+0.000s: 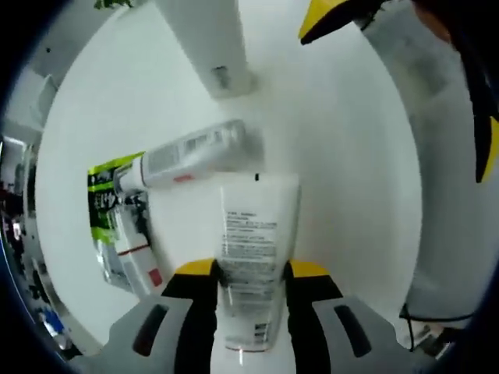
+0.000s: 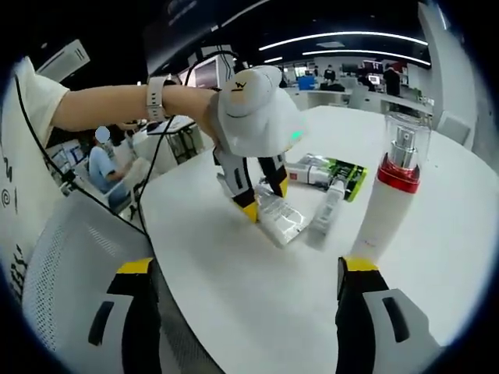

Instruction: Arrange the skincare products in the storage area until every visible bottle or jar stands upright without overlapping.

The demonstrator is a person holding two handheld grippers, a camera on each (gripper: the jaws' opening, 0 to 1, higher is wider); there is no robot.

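Note:
My left gripper (image 1: 251,269) is shut on a white printed tube (image 1: 251,234), held tilted low over the white table (image 1: 335,156). Beyond it a white bottle (image 1: 191,156) lies on its side, partly across a green-and-white box (image 1: 117,210). A tall white pump bottle (image 1: 214,47) stands upright farther off. In the right gripper view, my right gripper (image 2: 245,269) is open with nothing in it, and the upright pump bottle (image 2: 390,195), red-banded, is close on its right. The left gripper (image 2: 265,199) holds the tube (image 2: 282,220) beside the lying bottle (image 2: 327,206) and box (image 2: 331,171).
A white mesh chair (image 2: 70,280) stands at the near table edge on the left. A person's arm (image 2: 117,105) reaches in above it. The right gripper's yellow tip (image 1: 327,15) shows at the top of the left gripper view. Office desks lie beyond the table.

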